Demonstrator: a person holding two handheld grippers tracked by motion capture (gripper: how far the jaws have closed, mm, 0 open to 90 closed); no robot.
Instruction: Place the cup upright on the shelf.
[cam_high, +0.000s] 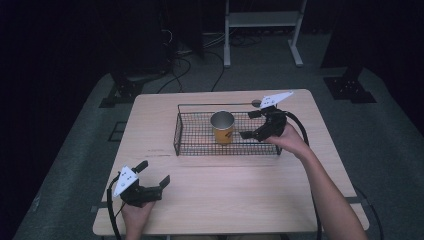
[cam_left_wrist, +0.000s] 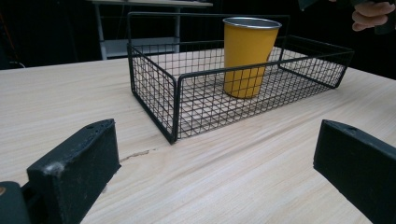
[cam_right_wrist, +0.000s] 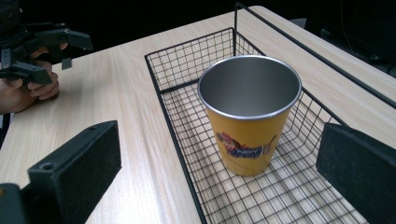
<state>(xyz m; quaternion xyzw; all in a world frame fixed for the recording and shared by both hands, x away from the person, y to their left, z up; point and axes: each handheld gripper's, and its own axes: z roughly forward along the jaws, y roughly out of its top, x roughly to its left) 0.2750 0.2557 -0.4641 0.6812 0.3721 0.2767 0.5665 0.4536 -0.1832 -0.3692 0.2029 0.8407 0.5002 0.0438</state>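
High view — yellow cup (cam_high: 223, 129) upright mid-basket (cam_high: 186, 143), right gripper (cam_high: 252, 125) fingers spread beside it — left gripper (cam_high: 154, 174) likewise spread, well apart.

both tools gape wide, left tool (cam_high: 152, 175) held low, right tool (cam_high: 251, 124) reached farther forward.

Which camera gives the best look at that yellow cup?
The right gripper view: the yellow cup sits close, showing its steel inside and printed picture. The left gripper view shows its plain side through the wire basket. In the high view it is small.
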